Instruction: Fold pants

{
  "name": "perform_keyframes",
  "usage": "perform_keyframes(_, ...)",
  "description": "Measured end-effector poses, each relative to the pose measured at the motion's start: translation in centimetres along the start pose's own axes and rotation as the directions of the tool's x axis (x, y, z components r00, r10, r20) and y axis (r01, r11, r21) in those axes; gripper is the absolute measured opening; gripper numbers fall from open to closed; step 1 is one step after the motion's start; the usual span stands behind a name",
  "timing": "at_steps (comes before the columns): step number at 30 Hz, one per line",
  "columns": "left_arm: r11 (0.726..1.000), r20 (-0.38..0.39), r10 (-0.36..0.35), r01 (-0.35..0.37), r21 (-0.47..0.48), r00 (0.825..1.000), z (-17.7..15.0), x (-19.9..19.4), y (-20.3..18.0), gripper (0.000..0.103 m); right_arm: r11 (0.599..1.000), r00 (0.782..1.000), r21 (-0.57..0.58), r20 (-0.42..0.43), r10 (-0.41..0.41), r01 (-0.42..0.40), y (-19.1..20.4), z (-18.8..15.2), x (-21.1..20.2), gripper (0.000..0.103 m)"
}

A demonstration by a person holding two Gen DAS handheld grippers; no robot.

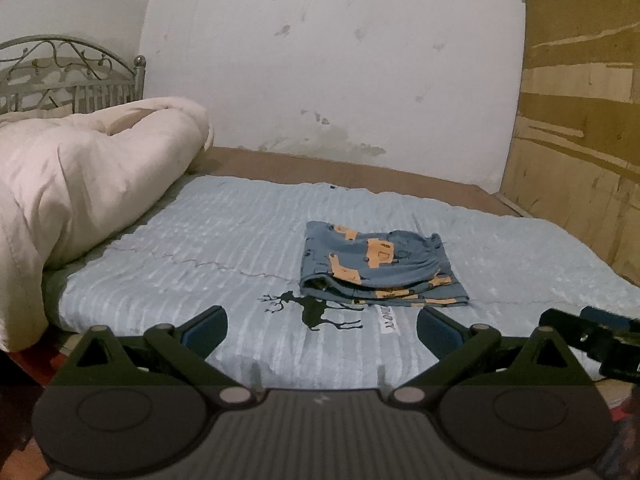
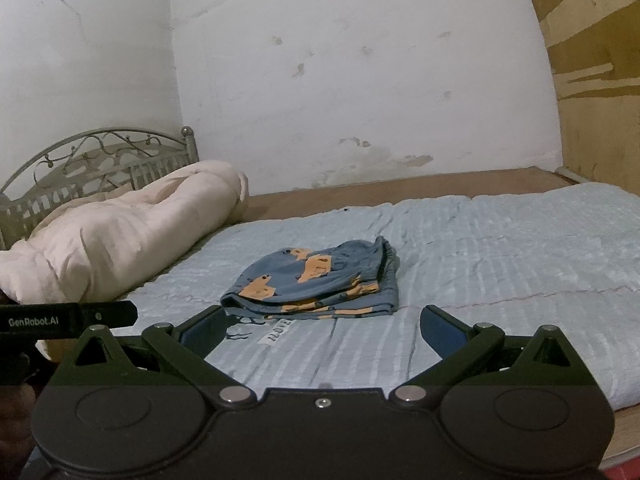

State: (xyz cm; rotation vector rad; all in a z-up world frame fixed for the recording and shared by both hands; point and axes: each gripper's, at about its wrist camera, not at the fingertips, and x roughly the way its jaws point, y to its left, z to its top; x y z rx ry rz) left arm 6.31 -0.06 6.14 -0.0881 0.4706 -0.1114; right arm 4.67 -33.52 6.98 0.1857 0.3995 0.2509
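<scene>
Lying folded near the bed's [image 1: 240,232] front edge: pants [image 1: 376,268]. Left gripper [image 1: 322,330] and right gripper [image 2: 322,330], fingers spread, empty; advised pressing layers flat and squaring edges.

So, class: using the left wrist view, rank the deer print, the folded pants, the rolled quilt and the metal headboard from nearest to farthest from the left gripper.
1. Deer print, on the sheet just ahead of the open left gripper.
2. Folded pants, ahead, slightly right.
3. Rolled quilt, along the left.
4. Metal headboard, far left corner behind the quilt.
</scene>
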Motion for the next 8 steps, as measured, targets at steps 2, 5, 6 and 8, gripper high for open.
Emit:
perform_keyframes(2,1.0,0.001,-0.009,0.009,-0.01,1.0,0.07,-0.11,0.16,0.102,1.0,1.0,0.007,-0.01,0.009,-0.009,-0.05,-0.01,0.1,0.102)
perform_keyframes(5,1.0,0.011,-0.005,0.005,-0.018,1.0,0.16,-0.32,0.4,0.102,1.0,1.0,0.0,-0.01,0.013,-0.013,0.16,0.03,0.05,0.102)
perform_keyframes(6,1.0,0.014,0.004,-0.003,-0.024,1.0,0.18,-0.39,0.48,0.102,1.0,1.0,-0.001,-0.01,0.016,-0.016,0.18,0.03,0.03,0.102)
perform_keyframes(8,0.999,0.015,0.006,-0.005,-0.034,1.0,0.24,-0.42,0.66,0.102,1.0,1.0,-0.005,-0.01,0.02,-0.02,0.27,0.03,0.03,0.102)
